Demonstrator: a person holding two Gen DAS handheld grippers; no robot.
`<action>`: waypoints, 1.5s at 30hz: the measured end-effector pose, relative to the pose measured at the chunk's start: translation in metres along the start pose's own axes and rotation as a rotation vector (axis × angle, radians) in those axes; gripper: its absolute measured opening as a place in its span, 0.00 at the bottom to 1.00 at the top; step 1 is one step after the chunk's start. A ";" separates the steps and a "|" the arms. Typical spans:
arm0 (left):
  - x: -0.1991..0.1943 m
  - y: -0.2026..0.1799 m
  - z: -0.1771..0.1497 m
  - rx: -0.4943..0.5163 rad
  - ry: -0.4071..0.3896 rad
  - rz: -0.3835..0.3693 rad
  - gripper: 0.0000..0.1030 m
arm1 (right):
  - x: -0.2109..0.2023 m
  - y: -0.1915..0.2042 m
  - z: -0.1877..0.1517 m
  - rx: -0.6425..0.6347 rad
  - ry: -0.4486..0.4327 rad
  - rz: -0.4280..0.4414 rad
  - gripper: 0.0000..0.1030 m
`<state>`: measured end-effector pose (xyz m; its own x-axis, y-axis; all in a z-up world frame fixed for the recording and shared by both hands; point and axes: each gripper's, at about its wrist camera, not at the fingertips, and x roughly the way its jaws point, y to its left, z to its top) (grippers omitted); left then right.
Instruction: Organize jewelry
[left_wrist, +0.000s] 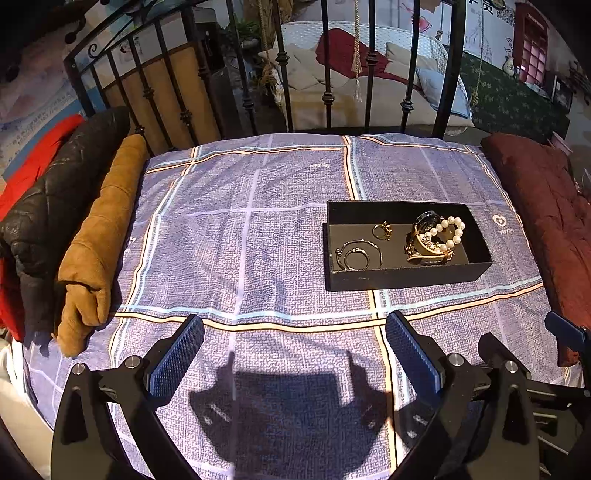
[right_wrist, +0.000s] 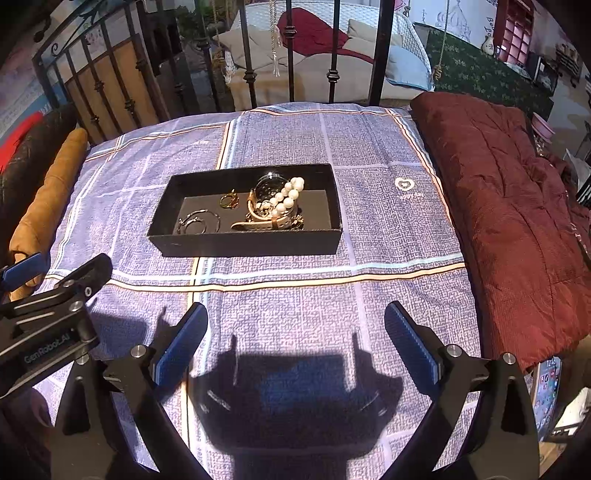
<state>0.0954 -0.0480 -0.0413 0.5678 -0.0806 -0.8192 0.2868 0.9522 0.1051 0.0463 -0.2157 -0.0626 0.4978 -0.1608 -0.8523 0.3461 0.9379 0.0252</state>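
A black open tray (left_wrist: 402, 278) (right_wrist: 243, 248) sits on the blue plaid cloth. Inside lie a pearl bracelet (left_wrist: 452, 232) (right_wrist: 286, 201), a watch with a beige strap (left_wrist: 430, 253) (right_wrist: 262, 221), a small gold ring (left_wrist: 383, 230) (right_wrist: 229, 201) and thin silver hoops (left_wrist: 358, 254) (right_wrist: 197, 221). My left gripper (left_wrist: 295, 328) hovers open over the cloth, near and left of the tray, nothing between its blue pads. My right gripper (right_wrist: 295, 317) is open too, in front of the tray, empty. The left gripper (right_wrist: 55, 273) also shows in the right wrist view at the left edge.
A tan rolled garment (left_wrist: 99, 243) and a black quilted jacket (left_wrist: 48, 214) lie along the cloth's left side. A dark red quilt (right_wrist: 509, 206) runs down the right side. A black iron bed rail (left_wrist: 325, 74) stands behind. A phone (right_wrist: 546, 391) lies at the near right.
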 end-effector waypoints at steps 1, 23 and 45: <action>-0.003 0.002 -0.002 -0.004 0.000 0.001 0.94 | -0.002 0.000 -0.002 0.002 0.000 -0.002 0.92; -0.019 0.005 0.002 -0.022 -0.037 0.011 0.94 | -0.017 0.000 0.008 0.017 -0.065 -0.050 0.92; 0.033 -0.005 0.069 -0.059 -0.054 0.001 0.94 | 0.034 -0.005 0.090 0.014 -0.090 -0.071 0.92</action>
<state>0.1656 -0.0755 -0.0301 0.6092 -0.0934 -0.7875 0.2406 0.9680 0.0713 0.1333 -0.2534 -0.0449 0.5403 -0.2544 -0.8021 0.3940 0.9187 -0.0259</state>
